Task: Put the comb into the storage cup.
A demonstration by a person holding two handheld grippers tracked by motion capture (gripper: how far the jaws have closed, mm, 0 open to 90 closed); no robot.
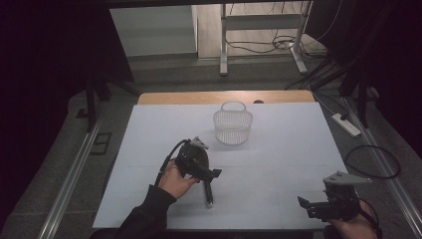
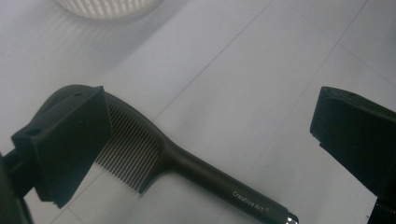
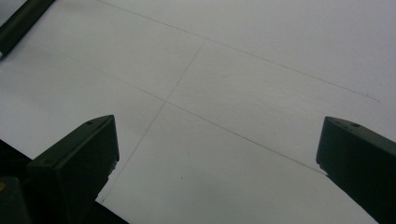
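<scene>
A black comb (image 1: 208,191) lies flat on the white table sheet (image 1: 278,149), its handle pointing toward the front edge. In the left gripper view the comb (image 2: 187,168) has fine teeth and a long handle with small white lettering. My left gripper (image 1: 206,172) hovers over the comb's head, open. Its jaws stand wide apart (image 2: 210,121), and the left one hides part of the comb's head. My right gripper (image 1: 311,206) is at the front right, open (image 3: 217,128) over bare sheet. A dark handle end (image 3: 21,21) shows at that view's top left.
A white slatted basket (image 1: 233,127) stands empty at the back middle of the sheet; its base (image 2: 109,7) shows in the left gripper view. A wooden table edge (image 1: 224,97) runs behind it. On the floor to the right are a power strip (image 1: 346,124) and a cable loop (image 1: 373,162).
</scene>
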